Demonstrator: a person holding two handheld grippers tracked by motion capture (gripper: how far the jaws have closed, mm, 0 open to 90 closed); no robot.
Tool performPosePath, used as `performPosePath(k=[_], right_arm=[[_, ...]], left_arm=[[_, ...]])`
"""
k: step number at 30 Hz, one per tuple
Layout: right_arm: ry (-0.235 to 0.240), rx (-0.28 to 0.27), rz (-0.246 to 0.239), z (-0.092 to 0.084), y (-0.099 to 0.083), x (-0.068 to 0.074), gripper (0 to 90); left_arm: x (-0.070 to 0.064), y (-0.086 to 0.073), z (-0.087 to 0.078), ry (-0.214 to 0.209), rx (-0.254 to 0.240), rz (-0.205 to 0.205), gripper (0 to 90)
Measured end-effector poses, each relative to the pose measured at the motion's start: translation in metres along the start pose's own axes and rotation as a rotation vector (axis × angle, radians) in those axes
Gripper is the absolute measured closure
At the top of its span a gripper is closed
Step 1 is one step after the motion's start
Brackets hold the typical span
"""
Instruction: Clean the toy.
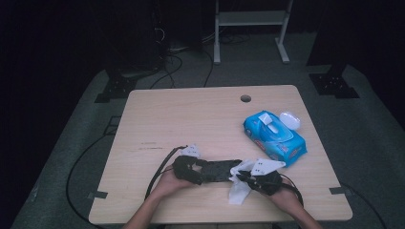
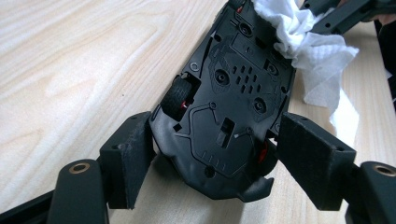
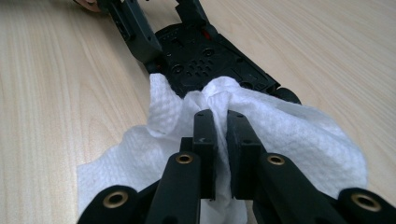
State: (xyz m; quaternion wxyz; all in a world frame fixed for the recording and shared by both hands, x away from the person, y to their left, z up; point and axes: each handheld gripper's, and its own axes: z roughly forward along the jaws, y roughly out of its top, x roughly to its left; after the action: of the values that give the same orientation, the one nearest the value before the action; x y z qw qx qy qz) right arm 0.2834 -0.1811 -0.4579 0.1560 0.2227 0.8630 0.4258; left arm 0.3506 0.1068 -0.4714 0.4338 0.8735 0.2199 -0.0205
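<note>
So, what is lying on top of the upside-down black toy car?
A white wipe, pinched by the right gripper, lies over one end of the toy car. That end is covered; the remaining underside, screws and one wheel are visible.

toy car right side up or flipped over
Flipped over: the toy car shows its screwed underside and a wheel facing up, clamped by the left tongs while the right tongs press a wipe on it.

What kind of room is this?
Probably a recording lab or workshop: one bare wooden table on grey carpet, cables trailing over the floor, and a white metal stand in the dark behind.
</note>
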Motion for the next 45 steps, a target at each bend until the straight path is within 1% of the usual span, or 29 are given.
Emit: performPosePath(k=[2, 5, 6, 7, 8, 11, 12, 13, 17, 18, 19, 23, 25, 26, 27, 29, 30, 31, 33, 34, 35, 36, 37, 38, 40, 41, 42, 43, 45], right_arm=[[0.000, -0.003, -0.002, 0.000, 0.000, 0.000, 82.7], [-0.001, -0.006, -0.014, 0.000, -0.001, 0.001, 82.8], [-0.002, -0.008, -0.019, 0.000, -0.001, 0.001, 82.9], [-0.003, -0.009, -0.024, 0.000, -0.002, 0.002, 82.9], [0.001, -0.011, -0.027, -0.001, -0.002, 0.002, 82.9], [0.008, -0.011, -0.023, -0.001, -0.003, 0.003, 83.0], [0.007, -0.012, -0.028, -0.002, -0.003, 0.003, 83.0], [0.008, -0.012, -0.028, -0.002, -0.003, 0.003, 83.0], [0.011, -0.014, -0.035, -0.003, -0.004, 0.005, 83.1], [0.024, -0.011, -0.037, -0.003, -0.005, 0.006, 83.3], [0.021, -0.009, -0.044, -0.004, -0.005, 0.007, 83.3], [0.028, -0.006, -0.038, -0.004, -0.005, 0.007, 83.3], [0.026, -0.003, -0.043, -0.004, -0.006, 0.008, 83.3], [0.030, -0.002, -0.044, -0.005, -0.006, 0.008, 83.3], [0.031, -0.001, -0.052, -0.005, -0.006, 0.009, 83.3], [0.034, 0.000, -0.058, -0.005, -0.007, 0.009, 83.3], [0.039, 0.001, -0.056, -0.005, -0.007, 0.010, 83.3], [0.043, 0.003, -0.054, -0.005, -0.007, 0.010, 83.3], [0.044, 0.006, -0.057, -0.006, -0.007, 0.010, 83.3], [0.046, 0.001, -0.058, -0.006, -0.008, 0.011, 83.3], [0.053, 0.001, -0.053, -0.006, -0.010, 0.012, 83.3], [0.061, 0.002, -0.056, -0.006, -0.011, 0.012, 83.4], [0.061, 0.002, -0.056, -0.006, -0.011, 0.012, 83.4], [0.065, 0.030, -0.065, -0.004, -0.012, 0.014, 83.3], [0.059, 0.103, -0.075, 0.002, -0.017, 0.015, 83.1], [0.059, 0.103, -0.075, 0.002, -0.017, 0.015, 83.1], [0.061, 0.083, -0.059, 0.001, -0.020, 0.014, 83.1], [0.062, 0.075, -0.053, -0.001, -0.017, 0.013, 83.1], [0.065, 0.078, -0.056, -0.002, -0.015, 0.013, 82.9]], left_arm=[[0.002, 0.000, 0.002, -0.016, -0.003, -0.037, 27.1], [0.002, 0.000, 0.002, -0.015, 0.000, -0.040, 27.1], [0.000, 0.001, 0.002, -0.001, 0.007, -0.015, 27.3], [0.000, 0.001, 0.002, -0.001, 0.007, -0.015, 27.5], [-0.004, 0.002, 0.001, 0.020, 0.006, 0.016, 27.7], [-0.008, 0.002, 0.001, 0.042, 0.002, 0.049, 27.9], [-0.008, 0.002, 0.001, 0.042, 0.002, 0.049, 28.0], [-0.010, 0.001, 0.000, 0.050, -0.005, 0.065, 28.1], [-0.011, 0.001, -0.001, 0.052, -0.001, 0.077, 29.7], [-0.012, 0.000, -0.001, 0.043, -0.007, 0.083, 32.6], [-0.012, 0.000, -0.002, 0.043, -0.006, 0.087, 32.9], [-0.012, 0.001, -0.001, 0.046, -0.008, 0.088, 33.6], [-0.012, 0.000, -0.003, 0.045, -0.019, 0.094, 35.1], [-0.012, 0.000, -0.005, 0.051, -0.027, 0.096, 37.1], [-0.011, -0.001, -0.006, 0.046, -0.038, 0.098, 41.8], [-0.011, -0.001, -0.007, 0.039, -0.045, 0.090, 44.8], [-0.011, -0.001, -0.008, 0.038, -0.047, 0.091, 44.8], [-0.012, 0.000, -0.008, 0.041, -0.045, 0.102, 44.9], [-0.012, 0.000, -0.008, 0.038, -0.047, 0.103, 45.0], [-0.012, 0.000, -0.007, 0.018, -0.048, 0.097, 45.3], [-0.012, 0.000, -0.007, 0.018, -0.048, 0.097, 45.4], [-0.013, -0.001, -0.005, 0.005, -0.031, 0.108, 45.3], [-0.013, -0.001, -0.005, 0.005, -0.031, 0.108, 44.5], [-0.015, -0.001, -0.001, -0.004, -0.019, 0.112, 44.1], [-0.017, 0.000, 0.001, -0.019, 0.003, 0.125, 41.9], [-0.017, 0.000, 0.001, -0.019, 0.003, 0.125, 41.9], [-0.018, 0.001, 0.002, -0.016, 0.005, 0.138, 42.5], [-0.019, 0.001, 0.003, -0.016, 0.000, 0.145, 43.5], [-0.020, 0.001, 0.003, -0.015, -0.003, 0.145, 45.3]])
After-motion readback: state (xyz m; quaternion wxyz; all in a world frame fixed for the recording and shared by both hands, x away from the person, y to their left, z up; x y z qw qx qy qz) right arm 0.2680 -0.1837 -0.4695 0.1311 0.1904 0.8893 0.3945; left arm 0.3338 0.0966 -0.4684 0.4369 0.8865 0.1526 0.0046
